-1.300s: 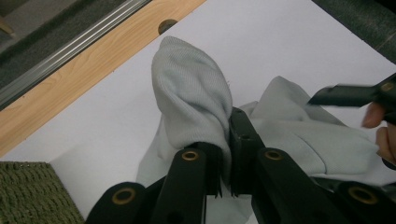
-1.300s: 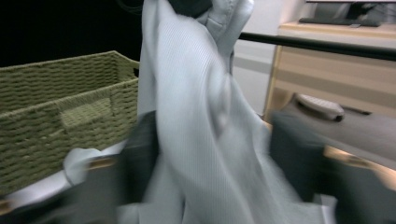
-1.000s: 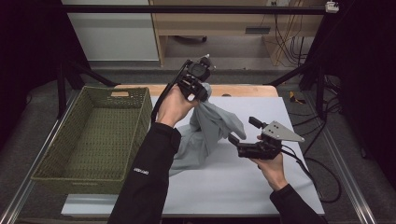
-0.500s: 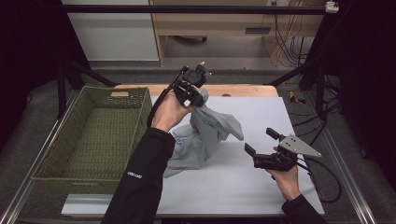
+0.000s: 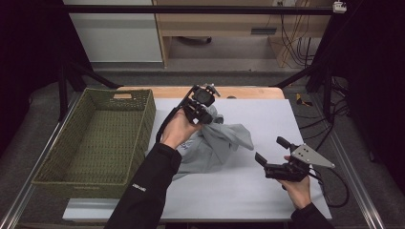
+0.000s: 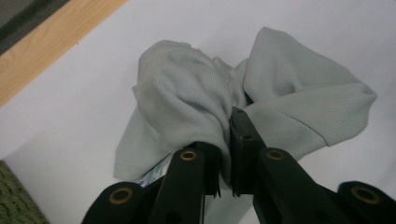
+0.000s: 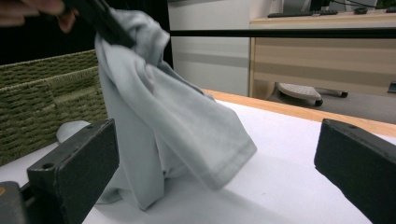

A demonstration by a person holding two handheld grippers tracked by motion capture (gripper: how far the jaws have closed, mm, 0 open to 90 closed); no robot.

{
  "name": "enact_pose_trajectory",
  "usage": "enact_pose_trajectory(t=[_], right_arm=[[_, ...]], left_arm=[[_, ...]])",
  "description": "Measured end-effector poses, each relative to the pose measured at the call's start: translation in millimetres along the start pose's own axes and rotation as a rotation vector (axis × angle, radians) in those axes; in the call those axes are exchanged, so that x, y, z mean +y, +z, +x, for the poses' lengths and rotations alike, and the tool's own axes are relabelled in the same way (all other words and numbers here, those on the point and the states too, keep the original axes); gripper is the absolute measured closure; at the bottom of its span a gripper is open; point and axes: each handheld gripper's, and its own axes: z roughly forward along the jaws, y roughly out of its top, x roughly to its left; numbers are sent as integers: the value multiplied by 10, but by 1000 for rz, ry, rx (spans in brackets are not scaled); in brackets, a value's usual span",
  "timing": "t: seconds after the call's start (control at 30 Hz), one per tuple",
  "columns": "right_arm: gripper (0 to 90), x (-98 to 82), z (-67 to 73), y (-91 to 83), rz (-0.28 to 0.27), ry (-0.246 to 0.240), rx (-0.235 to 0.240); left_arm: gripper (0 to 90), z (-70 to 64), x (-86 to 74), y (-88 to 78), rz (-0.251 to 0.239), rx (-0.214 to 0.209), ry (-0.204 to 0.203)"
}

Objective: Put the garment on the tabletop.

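Observation:
A light grey garment [image 5: 217, 143] hangs in a bunch from my left gripper [image 5: 201, 113], its lower part lying on the white table top [image 5: 248, 195]. In the left gripper view the jaws [image 6: 225, 156] are shut on a fold of the garment [image 6: 289, 102]. My right gripper [image 5: 269, 149] hovers low over the table to the garment's right, open, with nothing between its fingers. In the right gripper view the pads [image 7: 74, 158] stand wide apart, and the garment [image 7: 159, 107] hangs ahead, a little way off.
A green woven basket [image 5: 145, 124] stands at the table's left, seen too in the right gripper view [image 7: 42, 93]. The table's wooden far edge [image 5: 248, 92] runs behind the garment. A cable [image 5: 334, 191] trails from the right gripper near the right edge.
The left hand has come down with the garment, so more cloth rests on the table. The right gripper has drawn away from the garment, rightward and toward the near edge.

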Motion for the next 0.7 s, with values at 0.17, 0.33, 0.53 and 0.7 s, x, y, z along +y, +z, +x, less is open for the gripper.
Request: enact_pose_trajectory(t=[0.17, 0.33, 0.53, 0.7], right_arm=[[5, 17, -3, -51, -12, 22, 3], [5, 14, 1, -59, 0, 21, 5], [5, 17, -10, -73, -1, 22, 2], [5, 17, -17, -77, 2, 26, -3]], left_arm=[[829, -36, -35, 178, 31, 6, 6], [676, -111, -21, 258, 33, -2, 18], [394, -125, 23, 109, -60, 14, 12], [252, -177, -14, -102, -213, 22, -12]])
